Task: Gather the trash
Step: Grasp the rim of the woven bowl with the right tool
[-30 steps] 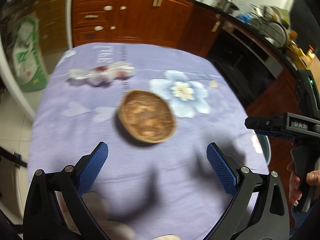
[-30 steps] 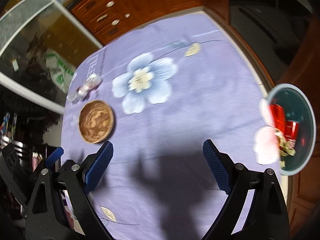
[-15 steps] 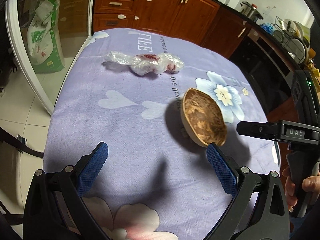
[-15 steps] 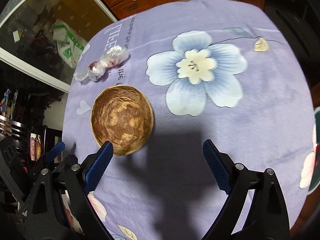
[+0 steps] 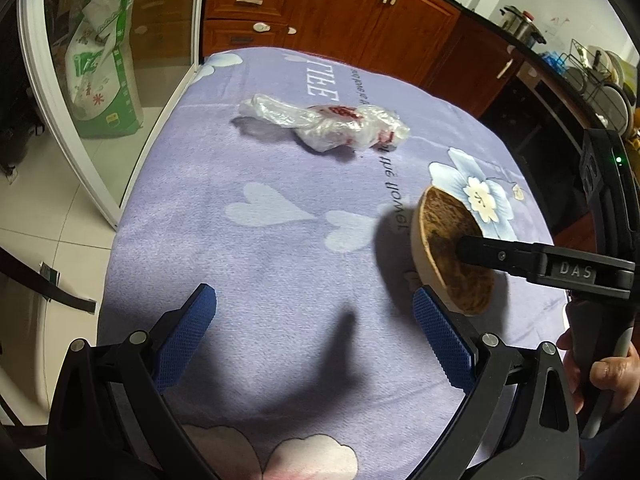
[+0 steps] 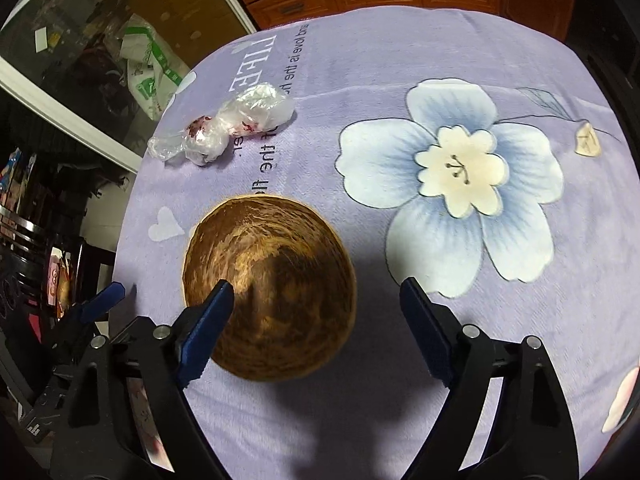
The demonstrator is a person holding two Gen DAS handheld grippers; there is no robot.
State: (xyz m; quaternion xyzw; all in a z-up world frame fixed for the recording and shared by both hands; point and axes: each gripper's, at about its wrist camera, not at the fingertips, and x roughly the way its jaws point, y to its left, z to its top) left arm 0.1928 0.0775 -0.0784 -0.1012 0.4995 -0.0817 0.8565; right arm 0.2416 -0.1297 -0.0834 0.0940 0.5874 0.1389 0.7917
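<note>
A crumpled clear plastic bag (image 5: 328,126) with red marks lies on the purple cloth toward the table's far side, also seen as the bag (image 6: 236,124) in the right wrist view. A brown wooden bowl (image 6: 280,248) sits under my right gripper (image 6: 316,289), whose jaws are closing. One fingertip hangs over the bowl's inside and the other stands outside its right rim, with neither pad pressing. In the left wrist view that finger (image 5: 500,254) reaches into the bowl (image 5: 436,232). My left gripper (image 5: 312,300) hovers open over bare cloth, left of the bowl.
The flower-printed tablecloth (image 5: 260,208) ends at a glass door (image 5: 100,128) on the left, with a green-and-white sack (image 5: 104,72) behind it. Wooden cabinets (image 5: 340,12) stand beyond the far edge. A person's hand (image 5: 608,372) holds the right gripper's handle.
The right gripper came down over the bowl and its jaws narrowed; the teal bin with red cans left its view. The left gripper shifted, so the bowl now sits at its right.
</note>
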